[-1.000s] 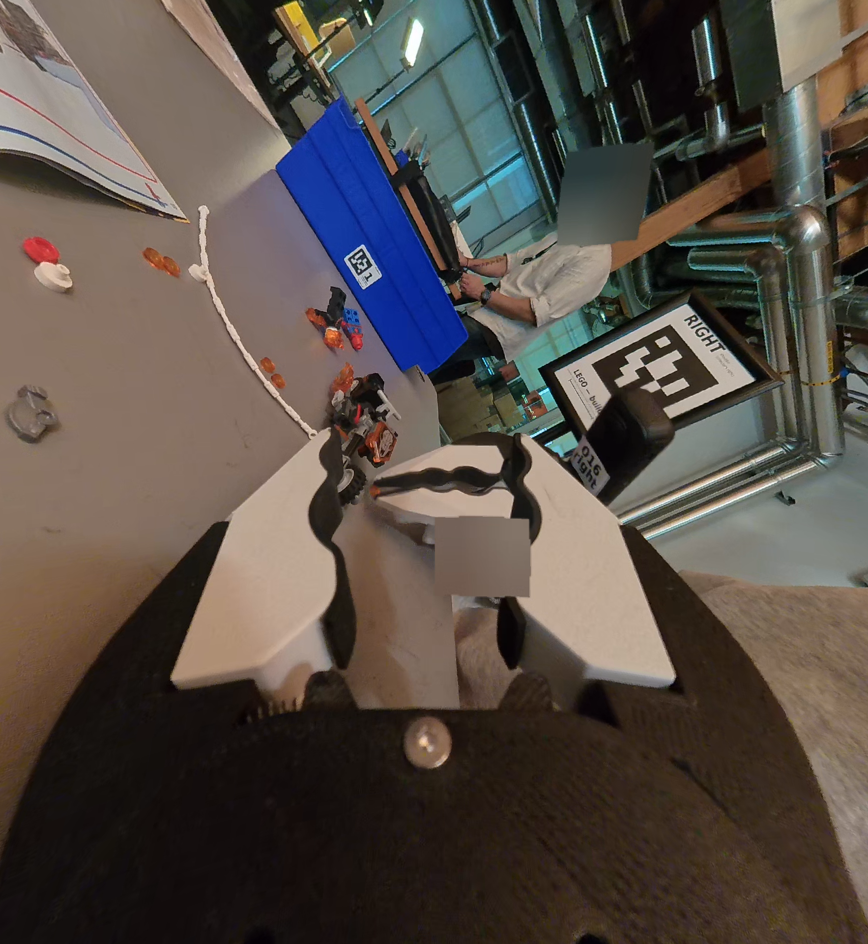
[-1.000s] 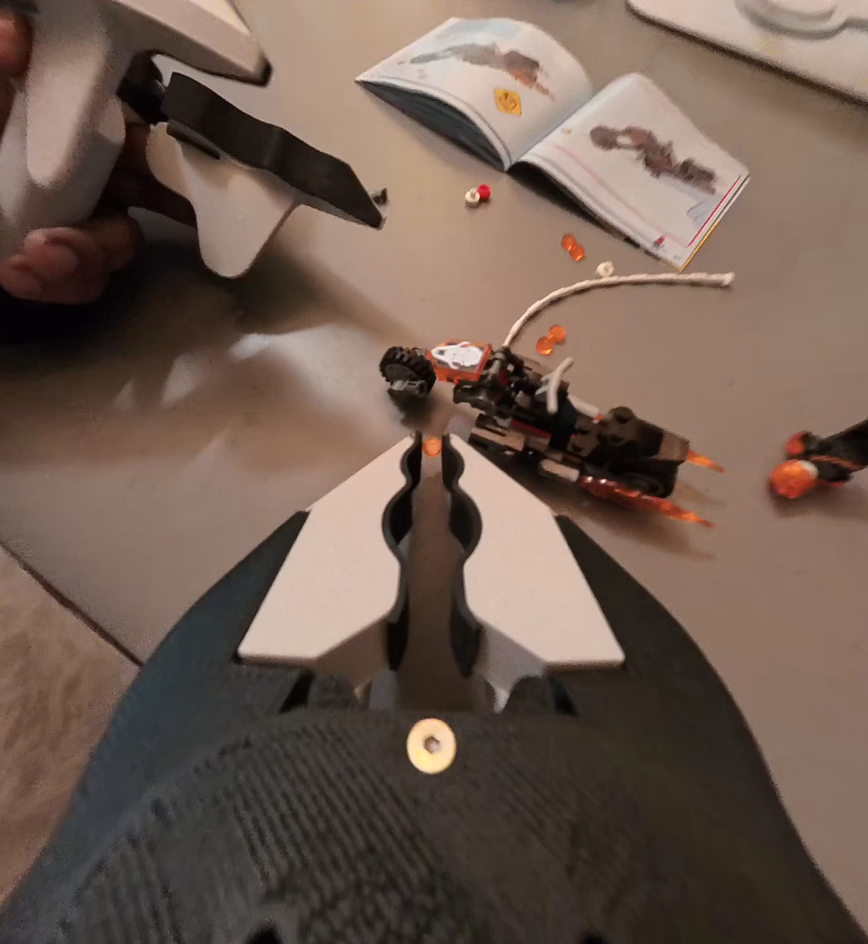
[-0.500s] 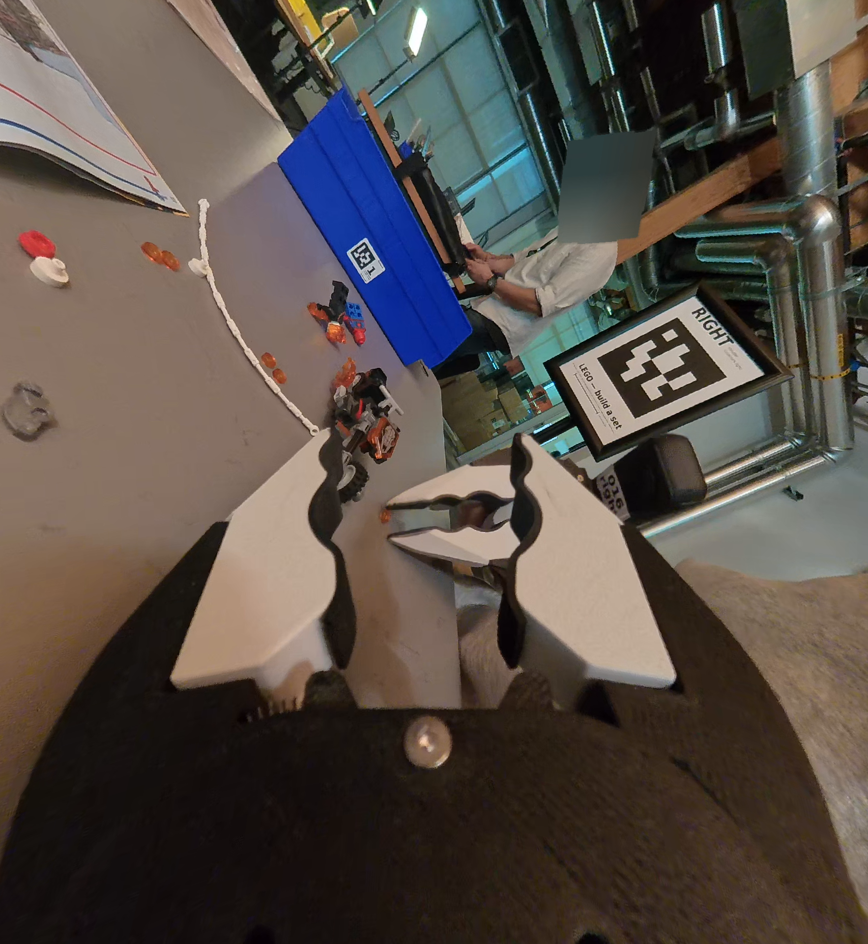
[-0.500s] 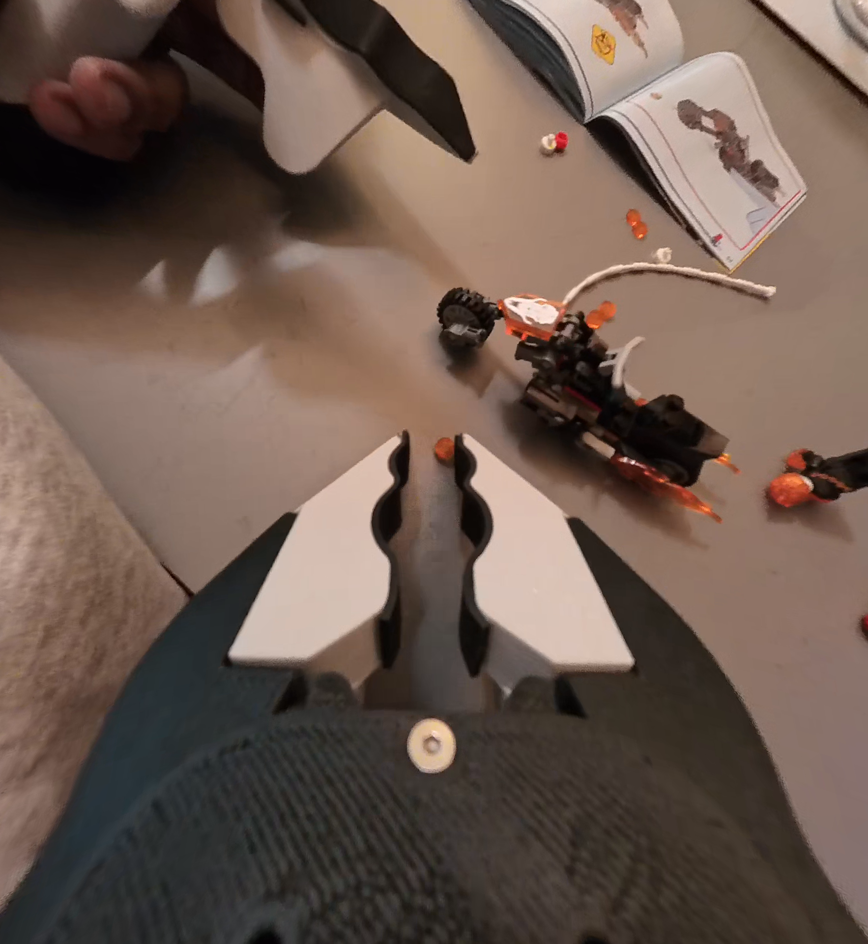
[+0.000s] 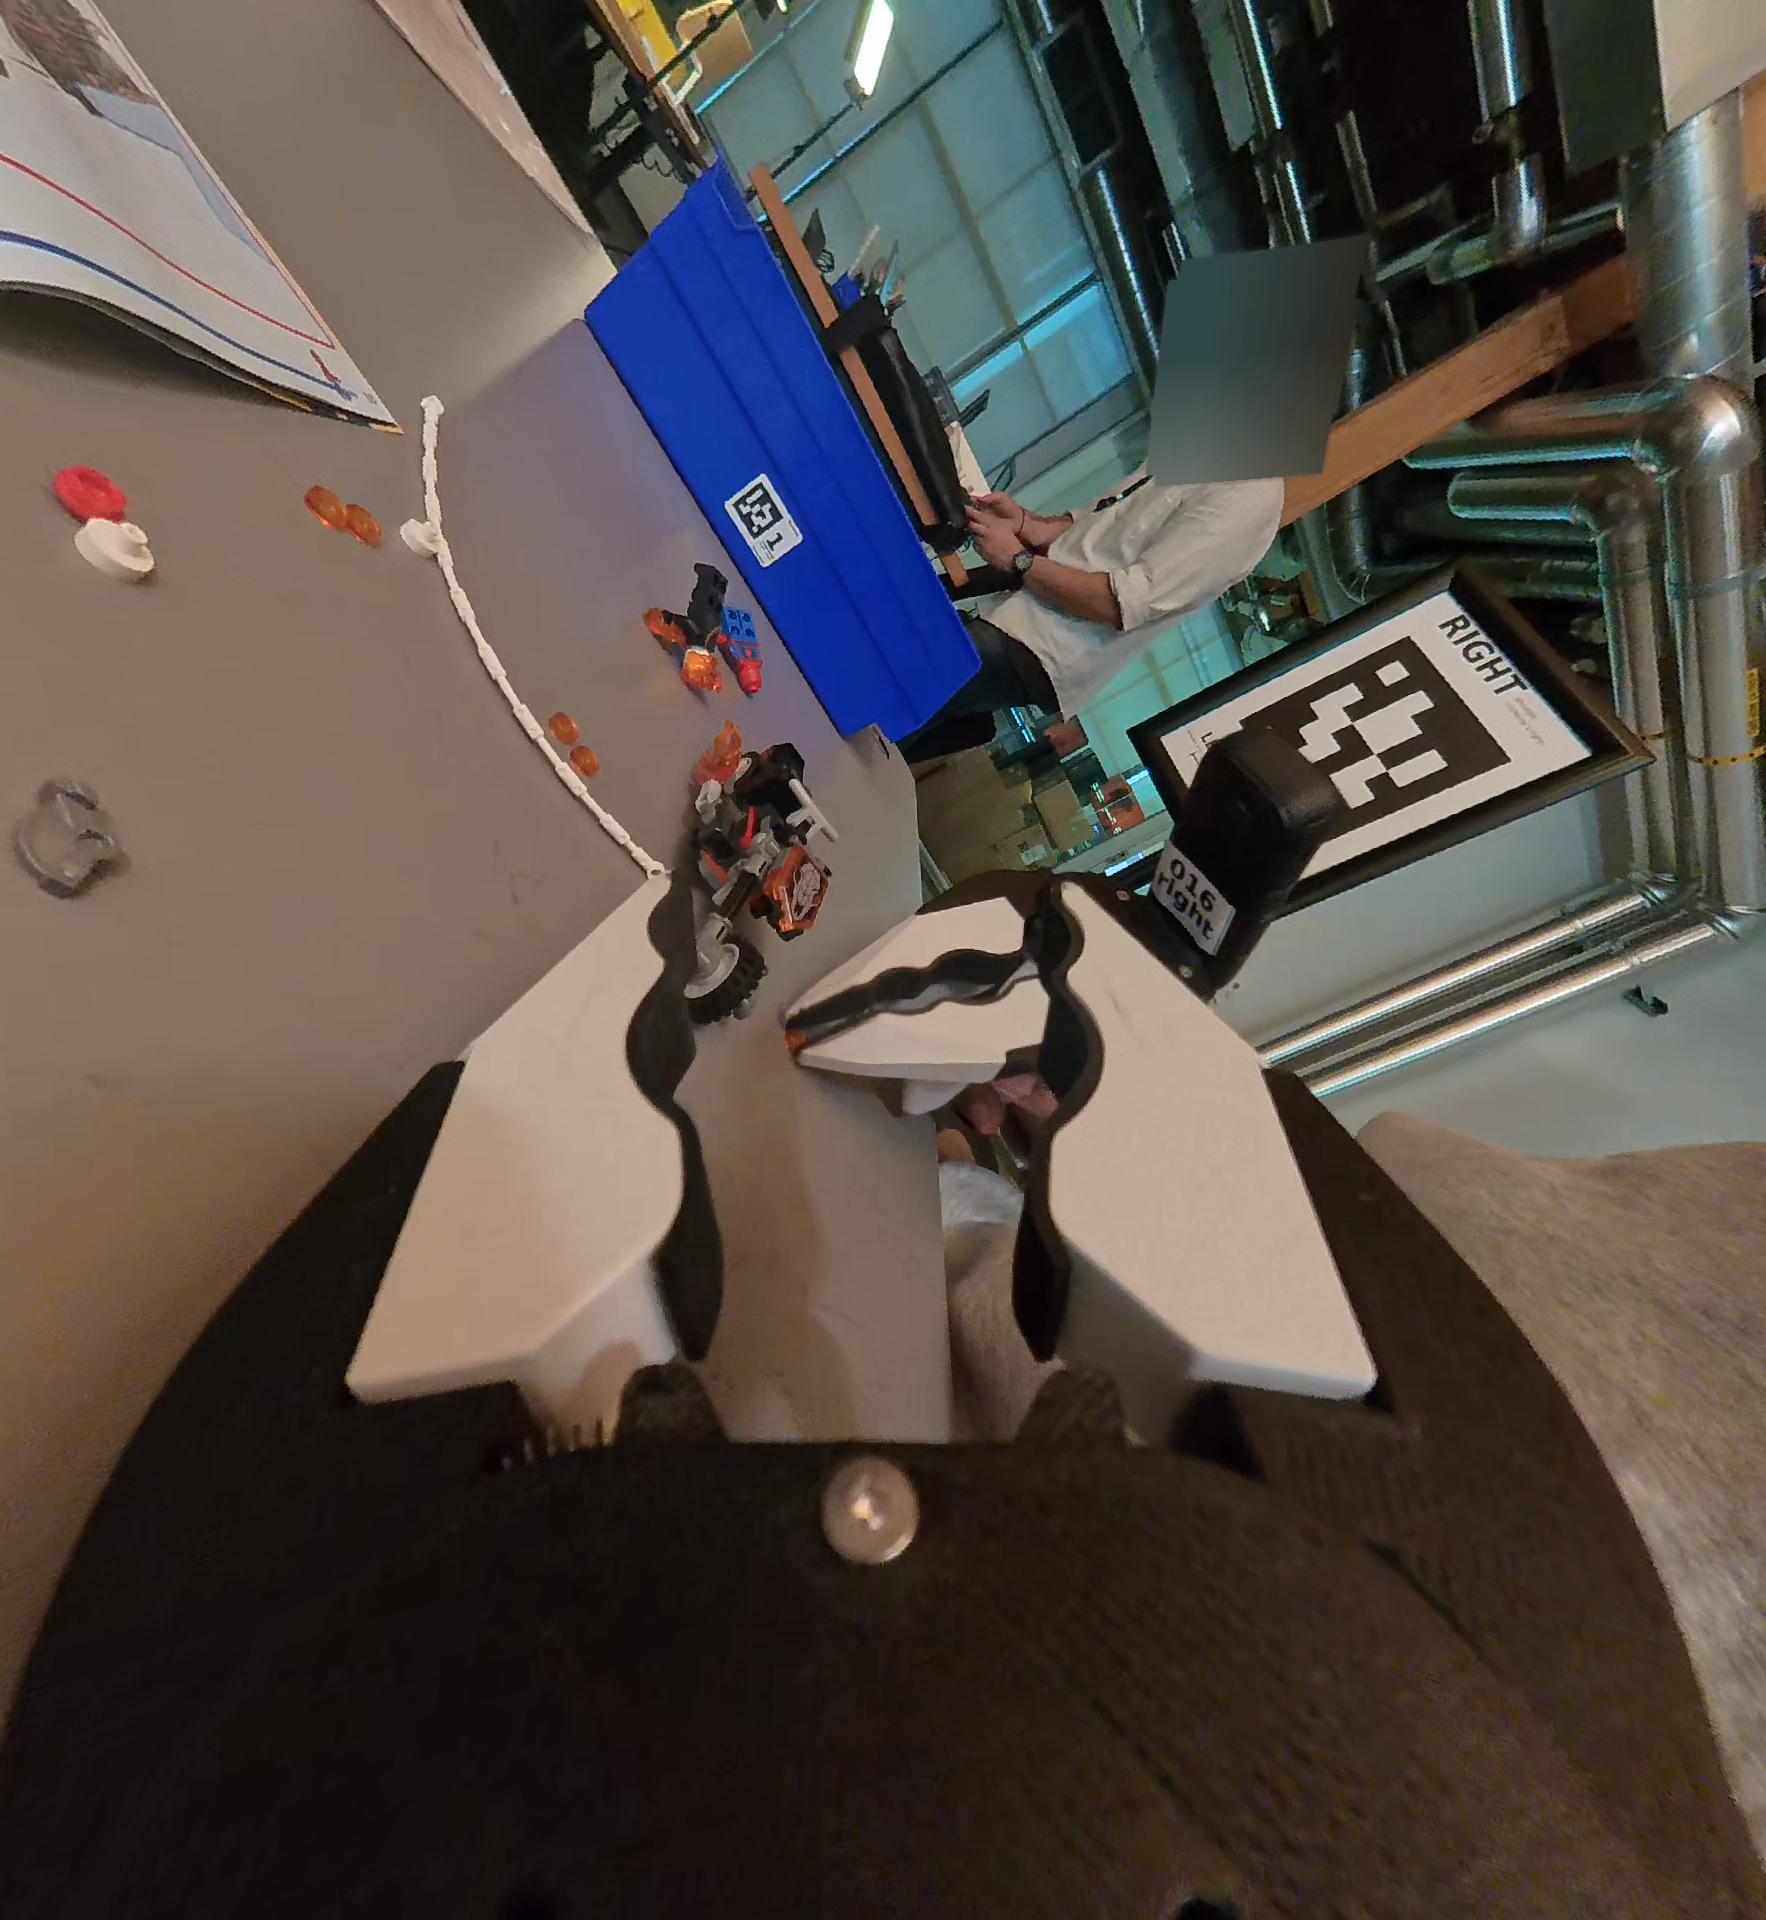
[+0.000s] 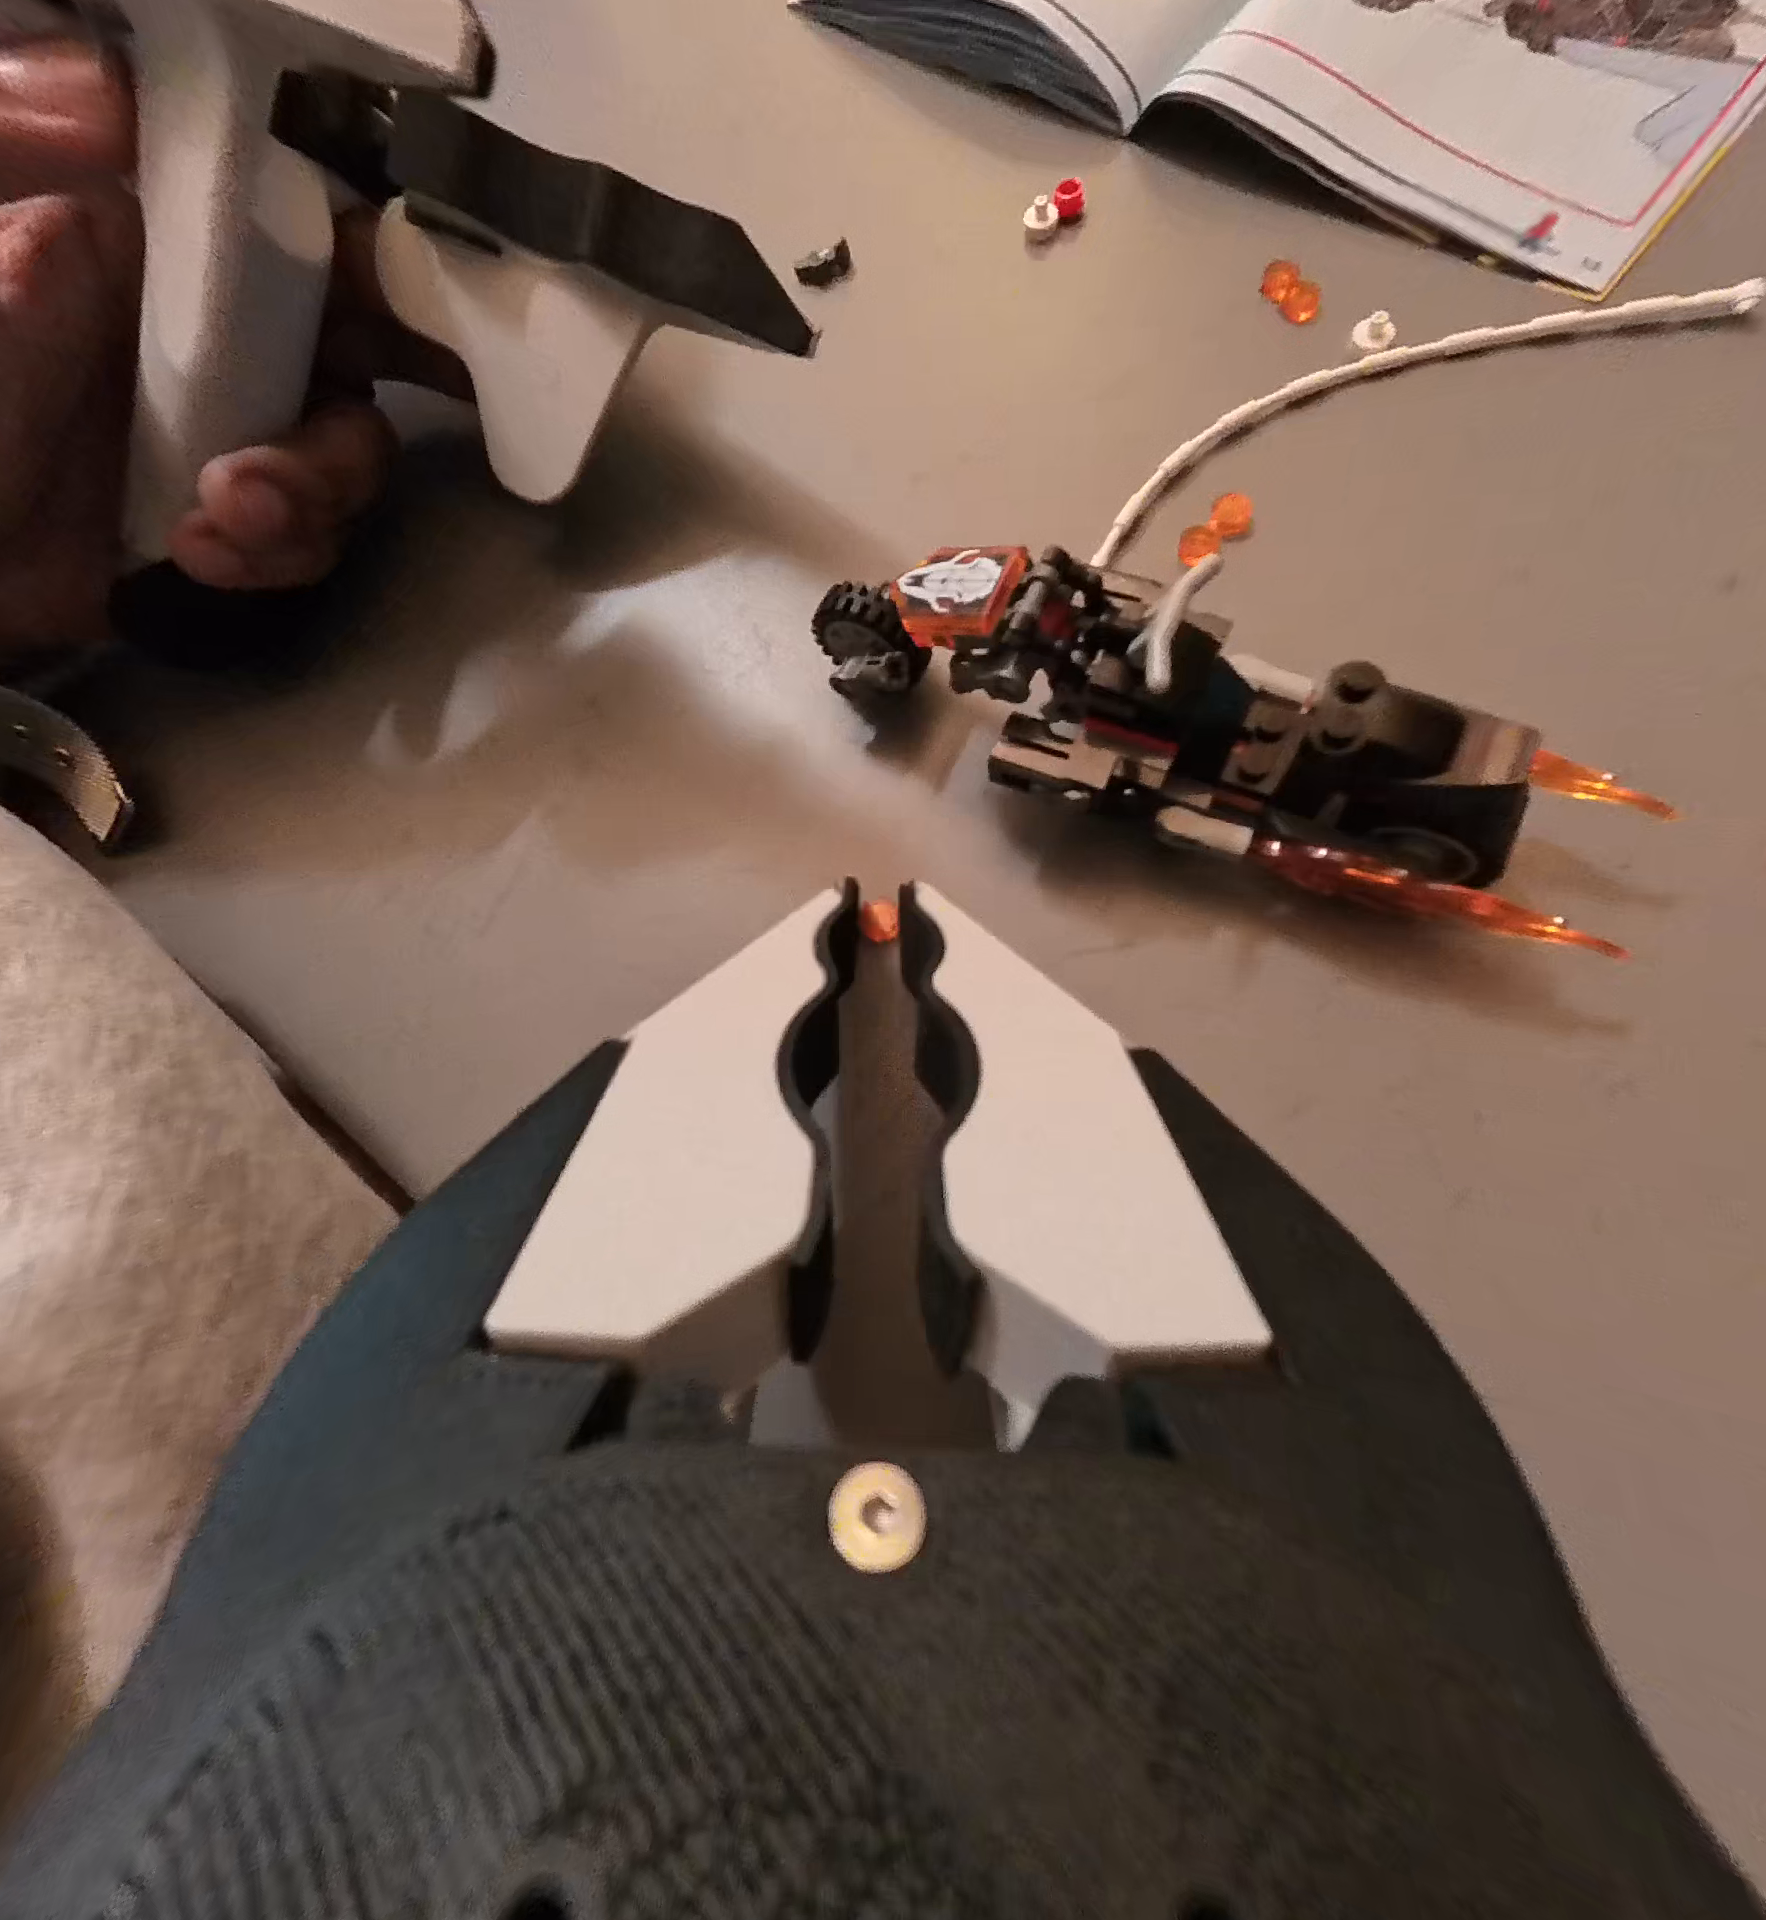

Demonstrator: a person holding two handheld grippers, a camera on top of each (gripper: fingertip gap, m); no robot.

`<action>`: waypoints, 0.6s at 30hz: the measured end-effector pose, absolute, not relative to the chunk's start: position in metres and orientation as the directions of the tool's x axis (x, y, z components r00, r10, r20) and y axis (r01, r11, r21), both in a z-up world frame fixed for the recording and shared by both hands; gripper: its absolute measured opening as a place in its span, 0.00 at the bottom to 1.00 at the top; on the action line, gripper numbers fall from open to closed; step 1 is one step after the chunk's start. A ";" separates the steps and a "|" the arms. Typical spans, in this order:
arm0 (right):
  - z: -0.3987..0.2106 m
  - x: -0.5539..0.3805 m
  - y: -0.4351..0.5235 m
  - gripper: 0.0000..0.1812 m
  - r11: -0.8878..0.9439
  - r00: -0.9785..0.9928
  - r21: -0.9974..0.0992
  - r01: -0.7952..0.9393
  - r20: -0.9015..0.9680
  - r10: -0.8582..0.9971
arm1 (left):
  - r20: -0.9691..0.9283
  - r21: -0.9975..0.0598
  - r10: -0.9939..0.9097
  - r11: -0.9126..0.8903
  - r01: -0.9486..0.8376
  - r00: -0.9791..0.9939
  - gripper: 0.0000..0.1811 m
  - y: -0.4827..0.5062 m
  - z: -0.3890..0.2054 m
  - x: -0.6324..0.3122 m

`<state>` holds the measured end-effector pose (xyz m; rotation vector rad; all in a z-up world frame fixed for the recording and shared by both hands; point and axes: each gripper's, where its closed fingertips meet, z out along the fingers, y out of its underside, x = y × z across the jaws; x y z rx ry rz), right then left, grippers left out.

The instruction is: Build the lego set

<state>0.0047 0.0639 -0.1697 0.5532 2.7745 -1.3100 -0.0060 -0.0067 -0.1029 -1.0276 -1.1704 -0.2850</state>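
A black and orange lego motorcycle (image 6: 1222,727) lies on the grey table (image 6: 1274,1195); it also shows in the left wrist view (image 5: 754,862). My right gripper (image 6: 879,904) is shut on a small orange stud (image 6: 879,922), a short way in front of the motorcycle's front wheel (image 6: 858,634). In the left wrist view the right gripper (image 5: 801,1029) reaches in from the right. My left gripper (image 5: 863,935) is open and empty, held sideways over the table's near edge. One of its fingers (image 6: 536,343) shows at the upper left of the right wrist view.
Loose parts lie about: red (image 5: 87,488) and white (image 5: 115,545) studs, orange studs (image 5: 344,514), a white chain (image 5: 505,665), a clear piece (image 5: 63,836), minifigure parts (image 5: 702,634). An open instruction booklet (image 6: 1430,104) and a blue bin (image 5: 775,468) lie beyond. A person sits behind the table. About 10 centimeters separates my left fingertips from my right.
My right gripper, still shut on the orange stud, has swung and come closer to the motorcycle's front. My left gripper stays open and has hardly moved.
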 end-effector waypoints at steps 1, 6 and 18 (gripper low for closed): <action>-0.170 0.005 0.064 0.03 0.585 -0.939 -0.746 0.318 -0.165 0.300 | 0.857 -0.515 0.305 0.542 0.664 0.415 0.36 -0.007 -0.103 -0.006; -0.170 0.005 0.062 0.03 0.622 -0.960 -0.745 0.243 -0.092 0.266 | 0.854 -0.519 0.306 0.543 0.660 0.421 0.36 -0.007 -0.102 -0.005; -0.122 -0.026 0.065 0.13 0.426 -0.974 -0.895 0.134 -0.040 0.223 | 0.687 -0.726 0.493 0.485 0.487 0.534 0.34 -0.015 -0.081 -0.001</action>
